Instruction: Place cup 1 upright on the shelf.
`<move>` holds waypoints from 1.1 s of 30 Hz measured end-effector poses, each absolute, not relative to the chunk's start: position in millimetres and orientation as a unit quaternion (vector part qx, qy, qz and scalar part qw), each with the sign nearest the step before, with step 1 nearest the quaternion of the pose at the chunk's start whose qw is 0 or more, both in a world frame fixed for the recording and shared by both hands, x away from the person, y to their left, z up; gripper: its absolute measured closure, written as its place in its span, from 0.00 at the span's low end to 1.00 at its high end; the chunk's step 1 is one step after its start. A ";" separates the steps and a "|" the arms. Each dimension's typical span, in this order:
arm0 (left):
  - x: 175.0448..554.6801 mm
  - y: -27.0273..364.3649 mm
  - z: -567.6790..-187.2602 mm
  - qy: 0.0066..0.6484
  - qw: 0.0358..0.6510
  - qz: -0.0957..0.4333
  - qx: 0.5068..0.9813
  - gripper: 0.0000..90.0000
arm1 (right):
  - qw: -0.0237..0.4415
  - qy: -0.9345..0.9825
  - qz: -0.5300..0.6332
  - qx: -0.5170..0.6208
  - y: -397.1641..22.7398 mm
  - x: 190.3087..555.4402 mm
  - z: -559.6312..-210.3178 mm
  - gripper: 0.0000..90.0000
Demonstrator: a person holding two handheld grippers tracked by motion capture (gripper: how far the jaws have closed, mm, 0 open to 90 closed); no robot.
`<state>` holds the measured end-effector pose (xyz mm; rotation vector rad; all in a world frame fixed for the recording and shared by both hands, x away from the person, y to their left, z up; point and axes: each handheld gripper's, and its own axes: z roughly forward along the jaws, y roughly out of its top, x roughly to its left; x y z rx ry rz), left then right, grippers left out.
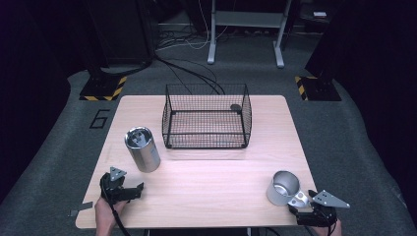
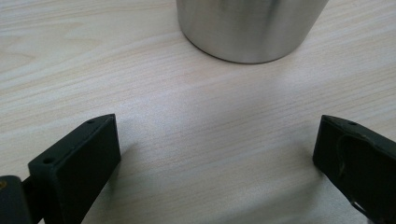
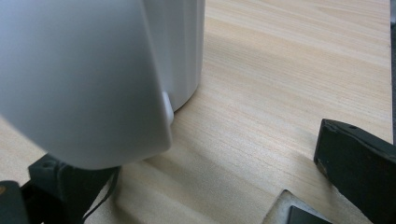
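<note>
Jaws gape empty on both the left gripper [image 1: 129, 191] and right gripper [image 1: 309, 205] (apparently nothing begun): tumbler [image 1: 142, 149] and mug [image 1: 283, 187] sit outside the wire basket [image 1: 206, 143].

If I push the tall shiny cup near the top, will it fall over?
Probably. The tall steel tumbler stands upright and is much taller than it is wide, so a high push likely tips it. Its smooth round wall looks slippery, and once down it would probably roll on the table.
</note>
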<state>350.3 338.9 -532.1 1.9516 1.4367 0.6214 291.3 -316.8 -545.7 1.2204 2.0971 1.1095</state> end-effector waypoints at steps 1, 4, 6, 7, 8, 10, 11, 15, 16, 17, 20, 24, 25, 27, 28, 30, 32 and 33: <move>350.4 338.6 -532.3 0.546 0.315 0.236 0.739 0.01 | 0.234 0.764 0.404 0.445 -316.7 291.3 -545.6 0.00; 350.5 338.7 -532.2 0.546 0.315 0.235 0.740 0.01 | 0.234 0.764 0.404 0.444 -316.8 291.7 -545.5 0.00; 350.8 338.9 -531.9 0.545 0.314 0.233 0.741 0.00 | 0.234 0.765 0.404 0.444 -316.8 291.6 -545.5 0.00; 351.0 338.5 -531.9 0.547 0.314 0.234 0.740 0.00 | 0.234 0.765 0.404 0.444 -316.8 291.6 -545.5 0.00; 350.9 338.0 -531.9 0.549 0.314 0.232 0.739 0.00 | 0.234 0.765 0.404 0.444 -316.9 291.6 -545.5 0.00; 351.0 338.1 -531.7 0.549 0.312 0.234 0.739 0.00 | 0.234 0.765 0.404 0.444 -316.9 291.6 -545.5 0.00; 350.4 335.7 -532.1 0.559 0.311 0.241 0.730 0.00 | 0.234 0.765 0.404 0.444 -316.9 291.7 -545.5 0.00; 349.4 334.7 -531.8 0.564 0.308 0.237 0.728 0.00 | 0.234 0.765 0.404 0.444 -316.9 291.7 -545.4 0.00; 350.0 334.7 -532.4 0.564 0.311 0.243 0.726 0.00 | 0.234 0.765 0.403 0.445 -316.7 291.7 -545.3 0.00; 350.0 334.9 -532.3 0.563 0.310 0.243 0.727 0.00 | 0.233 0.765 0.402 0.445 -316.8 291.7 -545.2 0.00; 350.2 335.5 -532.0 0.562 0.310 0.240 0.728 0.00 | 0.234 0.764 0.403 0.446 -316.8 291.7 -545.3 0.00; 349.5 336.1 -531.9 0.566 0.309 0.241 0.726 0.00 | 0.234 0.764 0.404 0.445 -316.8 291.8 -545.4 0.00; 349.4 335.9 -531.9 0.565 0.309 0.241 0.726 0.00 | 0.234 0.764 0.404 0.445 -316.8 291.7 -545.3 0.00; 349.1 334.7 -532.4 0.567 0.314 0.240 0.723 0.00 | 0.234 0.764 0.404 0.445 -316.8 291.7 -545.4 0.00; 348.9 334.7 -531.7 0.566 0.313 0.235 0.726 0.00 | 0.234 0.764 0.404 0.446 -316.8 291.6 -545.4 0.00; 349.7 335.4 -530.2 0.560 0.318 0.234 0.729 0.00 | 0.234 0.764 0.404 0.446 -316.8 291.7 -545.4 0.00; 349.6 335.3 -529.4 0.561 0.320 0.233 0.727 0.00 | 0.233 0.764 0.404 0.447 -316.6 291.5 -545.3 0.00; 349.9 335.7 -527.6 0.561 0.325 0.233 0.725 0.00 | 0.233 0.764 0.403 0.446 -316.6 291.6 -545.3 0.00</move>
